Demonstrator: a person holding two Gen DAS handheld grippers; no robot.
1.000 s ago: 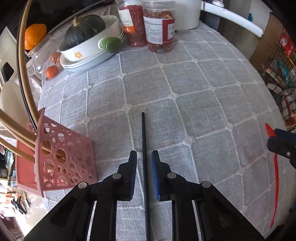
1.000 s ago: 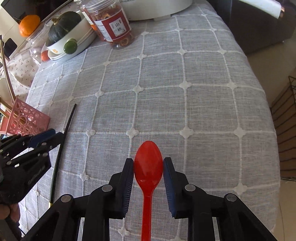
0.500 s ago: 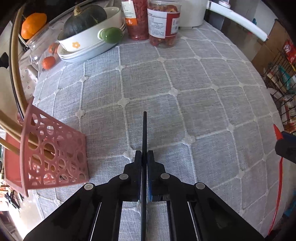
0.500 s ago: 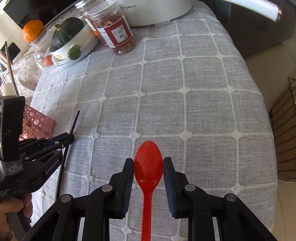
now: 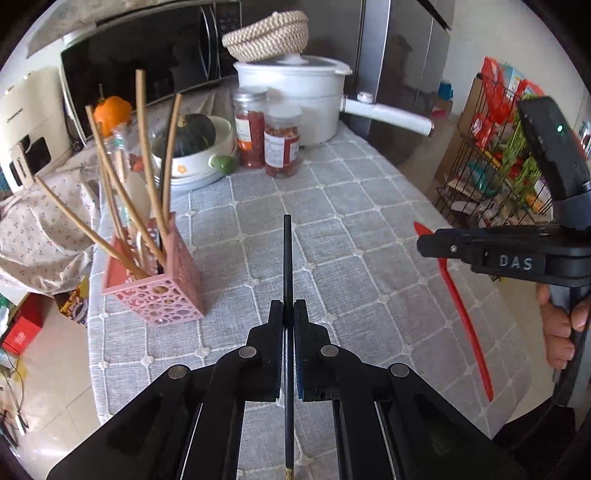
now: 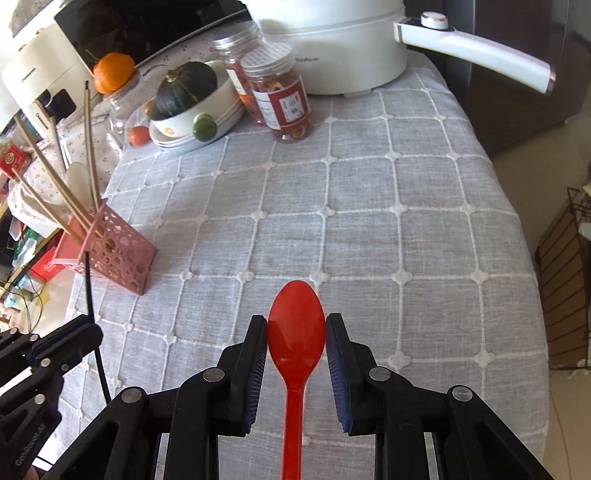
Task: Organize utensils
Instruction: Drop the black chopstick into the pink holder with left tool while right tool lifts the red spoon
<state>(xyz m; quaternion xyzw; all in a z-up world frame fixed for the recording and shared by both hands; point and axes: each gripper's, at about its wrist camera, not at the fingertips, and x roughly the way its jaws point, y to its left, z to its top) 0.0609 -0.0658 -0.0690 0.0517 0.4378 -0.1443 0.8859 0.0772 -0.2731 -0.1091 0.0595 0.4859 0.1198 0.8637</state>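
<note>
left gripper (image 5: 288, 314) lifted the thin black chopstick (image 5: 287, 258), clamped tight; pink perforated plastic holder (image 5: 162, 291) has wooden chopsticks (image 5: 147, 155); right gripper (image 6: 296, 332) pinches red plastic spoon (image 6: 295, 332); only left view shows fingers (image 5: 557, 332)

My red spoon (image 6: 295, 332) looks like glossy, smooth plastic, faintly translucent. The black chopstick (image 5: 287, 266) I grip is thin, with a dull sheen. My desk's grey tablecloth (image 6: 369, 221) is coarse woven cloth, matt, with raised white stitching. The pink utensil holder (image 5: 162, 291) is matt perforated plastic, holding pale wooden chopsticks (image 5: 147, 155). The white pot (image 5: 295, 96) shines smoothly; the basket (image 5: 267, 35) on it is rough woven straw.
</note>
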